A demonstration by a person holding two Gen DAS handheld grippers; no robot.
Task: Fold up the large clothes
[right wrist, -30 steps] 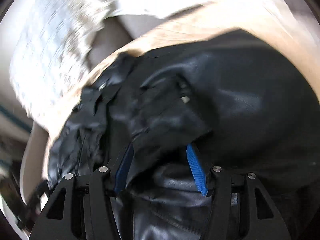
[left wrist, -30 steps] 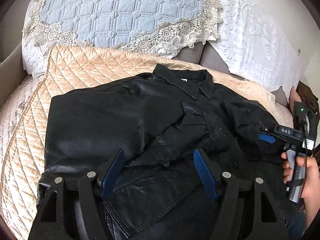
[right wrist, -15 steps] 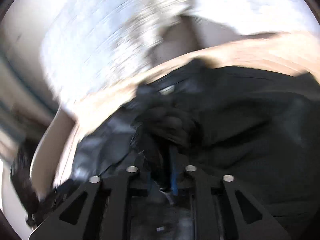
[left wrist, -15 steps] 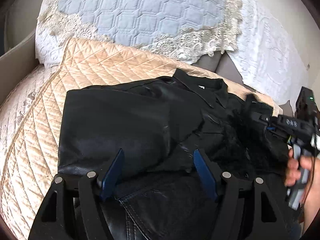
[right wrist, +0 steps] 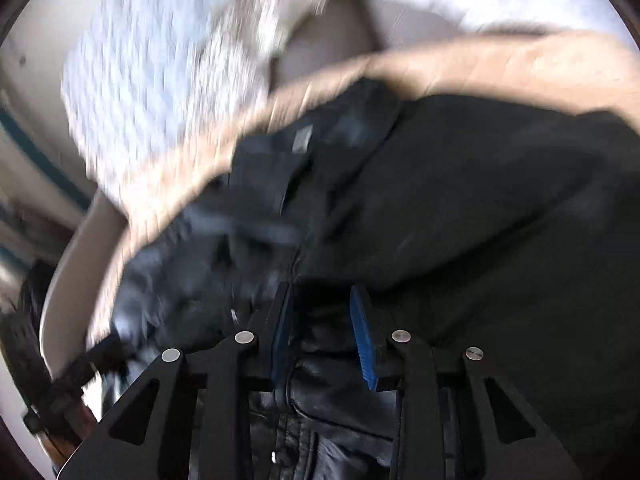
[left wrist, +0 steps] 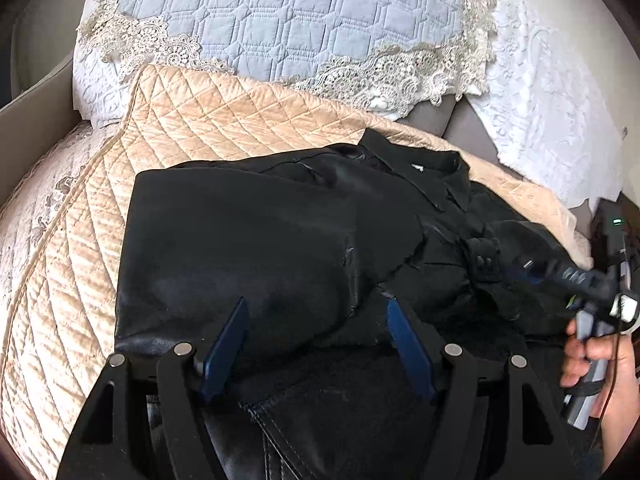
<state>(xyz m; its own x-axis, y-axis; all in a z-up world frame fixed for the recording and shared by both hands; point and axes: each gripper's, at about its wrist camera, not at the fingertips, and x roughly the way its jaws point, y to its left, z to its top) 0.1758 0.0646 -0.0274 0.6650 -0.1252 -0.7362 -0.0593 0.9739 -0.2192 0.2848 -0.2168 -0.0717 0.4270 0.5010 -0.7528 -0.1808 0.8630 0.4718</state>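
A black leather jacket (left wrist: 248, 248) lies on a peach quilted cover, collar (left wrist: 424, 176) toward the pillows, its left side folded in flat. My left gripper (left wrist: 315, 302) hovers low over the jacket's lower middle, jaws wide open with nothing pinched. From the right, a hand (left wrist: 592, 356) brings in my right gripper (left wrist: 516, 268) beside a bunched cuff of the jacket's right side. The right wrist view is blurred: my right gripper (right wrist: 320, 292) has dark jacket leather (right wrist: 480, 200) between its narrow jaws, which are opening slightly.
The peach quilted cover (left wrist: 224, 120) spreads left and behind the jacket. A blue quilted pillow with lace trim (left wrist: 288, 16) and a white embroidered pillow (left wrist: 552, 112) lean at the back. A grey bed frame edge (left wrist: 36, 120) runs along the left.
The right gripper narrowed its jaws on the jacket's right side and carried the bunched fabric leftward toward the middle. My left gripper edged closer over the jacket, jaws unchanged.
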